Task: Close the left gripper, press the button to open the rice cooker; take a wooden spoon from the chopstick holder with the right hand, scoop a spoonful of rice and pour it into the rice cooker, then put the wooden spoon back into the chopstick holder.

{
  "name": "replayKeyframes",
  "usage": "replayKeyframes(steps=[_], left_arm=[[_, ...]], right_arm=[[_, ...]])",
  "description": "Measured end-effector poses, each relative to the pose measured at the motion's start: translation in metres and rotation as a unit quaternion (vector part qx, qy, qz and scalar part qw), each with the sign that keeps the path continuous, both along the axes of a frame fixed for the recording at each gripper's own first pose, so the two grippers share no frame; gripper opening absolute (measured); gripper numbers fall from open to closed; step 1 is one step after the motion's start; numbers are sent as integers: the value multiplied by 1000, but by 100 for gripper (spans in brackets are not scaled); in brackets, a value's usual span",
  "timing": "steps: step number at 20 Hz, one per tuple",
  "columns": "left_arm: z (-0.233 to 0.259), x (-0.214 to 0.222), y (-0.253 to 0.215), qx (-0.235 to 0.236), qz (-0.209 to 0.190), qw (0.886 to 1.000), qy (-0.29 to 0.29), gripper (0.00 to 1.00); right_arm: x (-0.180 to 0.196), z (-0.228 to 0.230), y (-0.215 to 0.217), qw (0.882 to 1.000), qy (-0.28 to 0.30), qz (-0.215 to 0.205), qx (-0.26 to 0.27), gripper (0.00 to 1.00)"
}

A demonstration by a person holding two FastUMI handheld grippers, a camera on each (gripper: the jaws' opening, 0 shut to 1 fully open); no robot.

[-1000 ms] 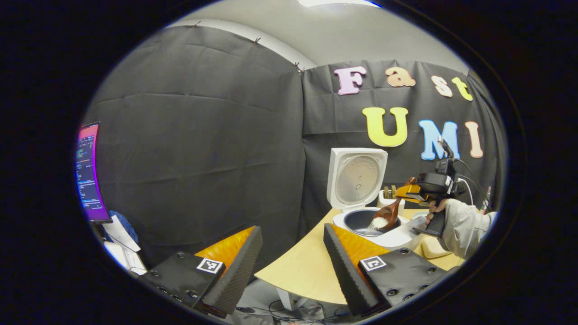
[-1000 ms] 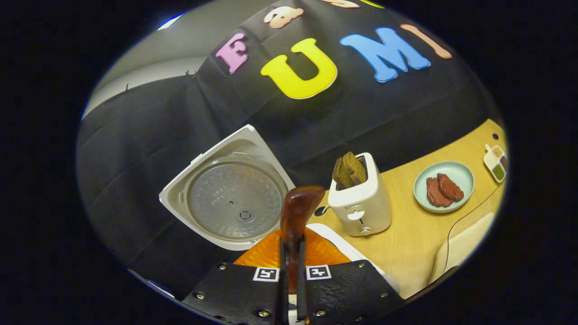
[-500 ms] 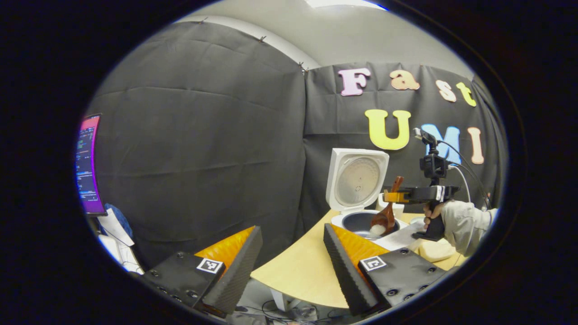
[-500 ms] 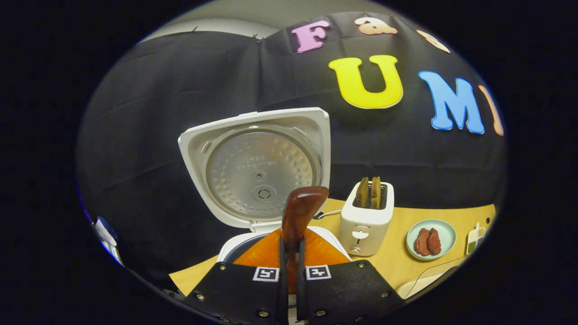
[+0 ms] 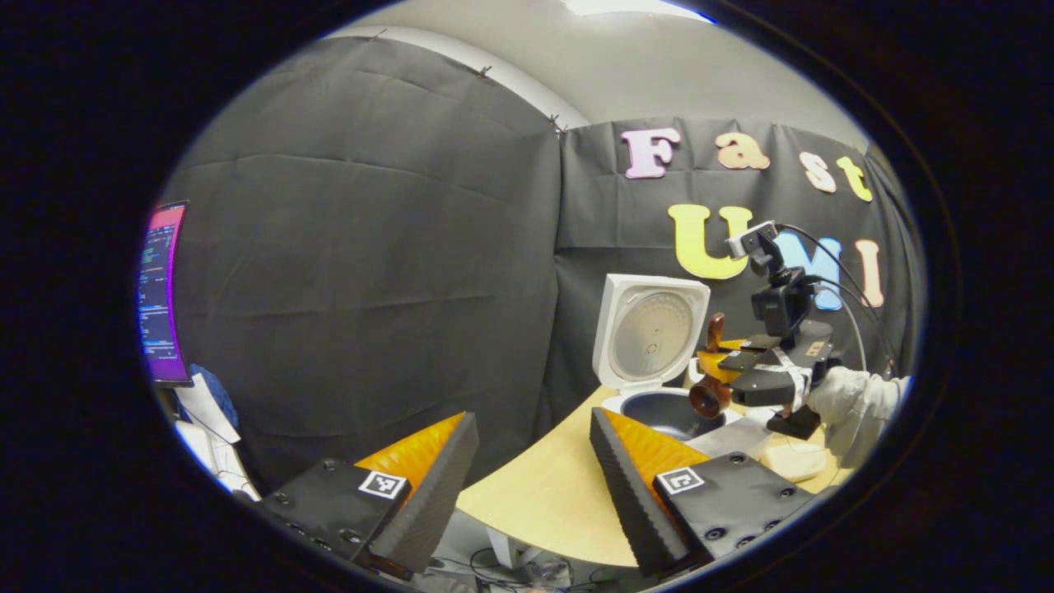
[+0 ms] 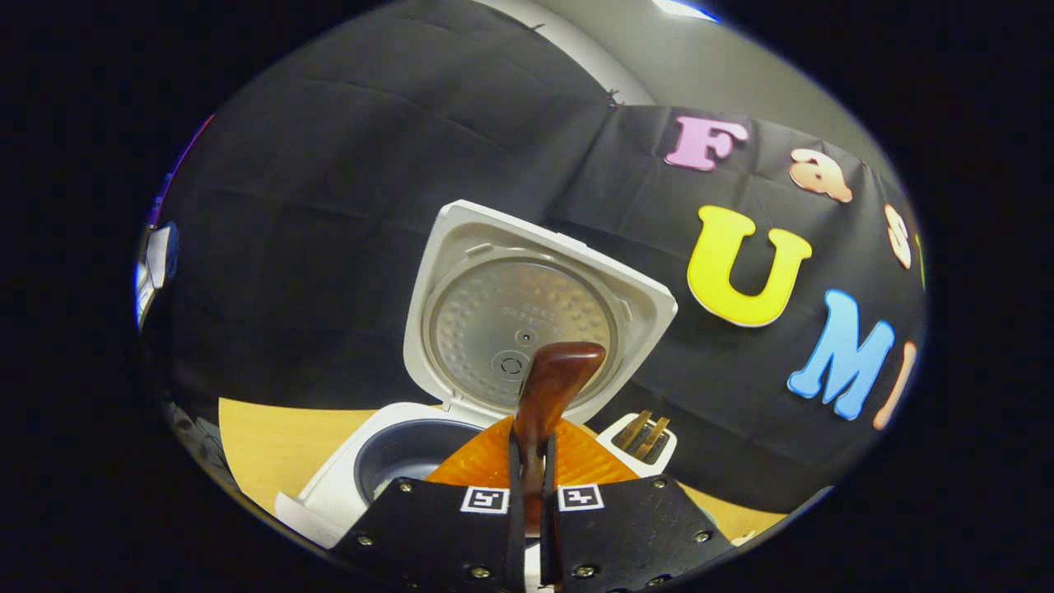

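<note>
Wooden spoon (image 6: 550,385) being clamped by right gripper (image 6: 528,494) above rice cooker (image 6: 375,461), lid up, near tabletop (image 5: 543,494) edge; left gripper (image 5: 527,469) hanging spread, empty.

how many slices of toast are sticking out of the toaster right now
2: both toast slices stand side by side in the toaster, just right of the wooden spoon handle. The right gripper hides the toaster's lower part.
</note>
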State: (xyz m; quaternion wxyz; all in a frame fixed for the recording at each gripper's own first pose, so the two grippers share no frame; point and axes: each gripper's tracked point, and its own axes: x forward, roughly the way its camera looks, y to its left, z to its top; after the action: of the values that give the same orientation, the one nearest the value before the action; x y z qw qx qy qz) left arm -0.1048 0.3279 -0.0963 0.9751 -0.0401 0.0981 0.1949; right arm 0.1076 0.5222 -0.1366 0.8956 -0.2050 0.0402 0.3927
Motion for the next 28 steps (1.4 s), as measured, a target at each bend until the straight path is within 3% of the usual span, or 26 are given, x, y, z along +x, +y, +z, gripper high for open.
replayKeyframes(steps=[2,6,9,11,14,16,19,20,28], left_arm=[[5,1,-7,-1,-6,1000,-5,92],[10,7,-18,-2,-16,1000,-15,95],[15,16,-28,-2,-25,999,-21,99],[21,23,-36,-2,-34,999,-25,95],[28,37,-55,-2,-51,998,-33,91],[31,45,-71,-1,-67,997,-37,99],[37,57,-99,-4,-93,995,-42,99],[40,60,-111,-4,-102,994,-45,95],[55,91,-189,-7,-167,984,-59,99]], right_arm=[[-3,7,-9,1000,-5,3,-6,7],[-2,27,-20,997,48,-6,52,7],[1,50,-43,995,53,-20,79,7],[7,64,-61,993,51,-34,98,8],[14,84,-100,990,44,-59,118,8],[20,94,-126,988,40,-77,128,8],[29,100,-175,982,46,-111,144,8],[32,100,-193,980,48,-124,149,8],[47,87,-336,959,47,-233,153,7]])
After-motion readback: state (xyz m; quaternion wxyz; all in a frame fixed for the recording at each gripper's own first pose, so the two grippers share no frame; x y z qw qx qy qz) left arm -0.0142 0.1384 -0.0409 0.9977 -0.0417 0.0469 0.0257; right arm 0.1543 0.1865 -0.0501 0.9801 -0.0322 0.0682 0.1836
